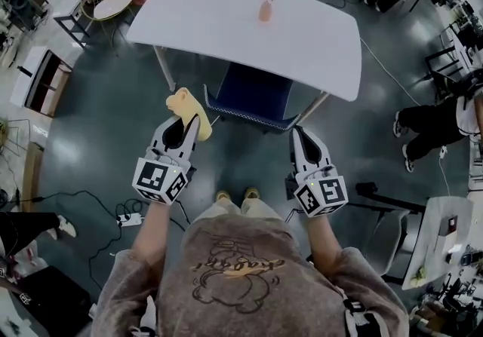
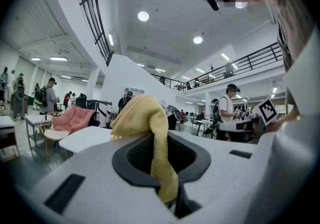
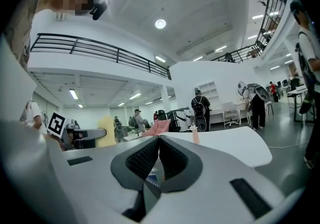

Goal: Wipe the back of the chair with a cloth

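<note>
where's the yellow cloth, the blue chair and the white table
yellow cloth (image 1: 183, 104), head view, its bunched upper end
blue chair (image 1: 253, 93), head view, middle of its blue surface
white table (image 1: 219, 22), head view, bare part of the top

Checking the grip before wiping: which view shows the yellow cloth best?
The left gripper view: the yellow cloth fills its centre, pinched by the left gripper. The head view shows it small; the right gripper view, a distant yellow patch.

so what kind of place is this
Probably a big open-plan workspace or lab hall: a white table with a blue chair at it, more desks with people around, and a railed mezzanine overhead.
</note>
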Motion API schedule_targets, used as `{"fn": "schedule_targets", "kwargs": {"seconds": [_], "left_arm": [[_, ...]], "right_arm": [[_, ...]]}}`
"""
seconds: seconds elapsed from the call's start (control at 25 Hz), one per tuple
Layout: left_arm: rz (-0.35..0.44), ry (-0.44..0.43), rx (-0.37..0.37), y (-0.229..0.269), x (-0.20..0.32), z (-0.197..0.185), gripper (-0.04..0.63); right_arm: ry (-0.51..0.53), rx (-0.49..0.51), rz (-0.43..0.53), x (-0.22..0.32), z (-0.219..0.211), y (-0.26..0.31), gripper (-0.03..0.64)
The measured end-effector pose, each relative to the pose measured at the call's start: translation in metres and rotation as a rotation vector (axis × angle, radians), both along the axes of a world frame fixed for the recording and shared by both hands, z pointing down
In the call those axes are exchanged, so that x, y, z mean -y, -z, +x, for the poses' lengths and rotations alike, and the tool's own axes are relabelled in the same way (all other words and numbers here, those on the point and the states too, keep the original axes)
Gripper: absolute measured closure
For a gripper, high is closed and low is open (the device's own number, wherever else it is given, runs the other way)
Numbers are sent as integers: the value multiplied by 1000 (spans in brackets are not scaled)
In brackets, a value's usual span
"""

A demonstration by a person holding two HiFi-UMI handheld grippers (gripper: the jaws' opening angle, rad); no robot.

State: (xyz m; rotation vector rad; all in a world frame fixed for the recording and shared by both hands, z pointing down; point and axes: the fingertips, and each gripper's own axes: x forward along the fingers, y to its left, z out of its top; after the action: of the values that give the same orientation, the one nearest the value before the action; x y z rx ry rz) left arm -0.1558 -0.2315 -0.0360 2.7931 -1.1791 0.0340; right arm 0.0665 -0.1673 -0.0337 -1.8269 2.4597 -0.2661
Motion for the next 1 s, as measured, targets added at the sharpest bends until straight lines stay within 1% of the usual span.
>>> {"fn": "schedule_targets", "kwargs": {"seconds": [0.16, 0.28, 0.44, 0.56, 0.72, 1.0], "left_arm": [[9, 35, 0, 6, -5, -1, 543], [2, 61, 5, 0, -8, 1, 543], [-12, 91, 3, -10, -15, 5, 543], [-17, 111, 7, -18, -17, 10, 543], [-16, 127, 30, -32, -26, 11, 543], [-26, 154, 58, -66, -35, 13, 543]], "right_arm": [[-1, -7, -15, -4, 22, -2, 591], [-4, -19, -21, -3, 37, -7, 591], [7, -25, -23, -1, 46, -15, 591], [30, -37, -20, 4, 42, -23, 591], [67, -51, -5, 5, 27, -34, 591], [74, -45, -19, 4, 19, -58, 591]]}}
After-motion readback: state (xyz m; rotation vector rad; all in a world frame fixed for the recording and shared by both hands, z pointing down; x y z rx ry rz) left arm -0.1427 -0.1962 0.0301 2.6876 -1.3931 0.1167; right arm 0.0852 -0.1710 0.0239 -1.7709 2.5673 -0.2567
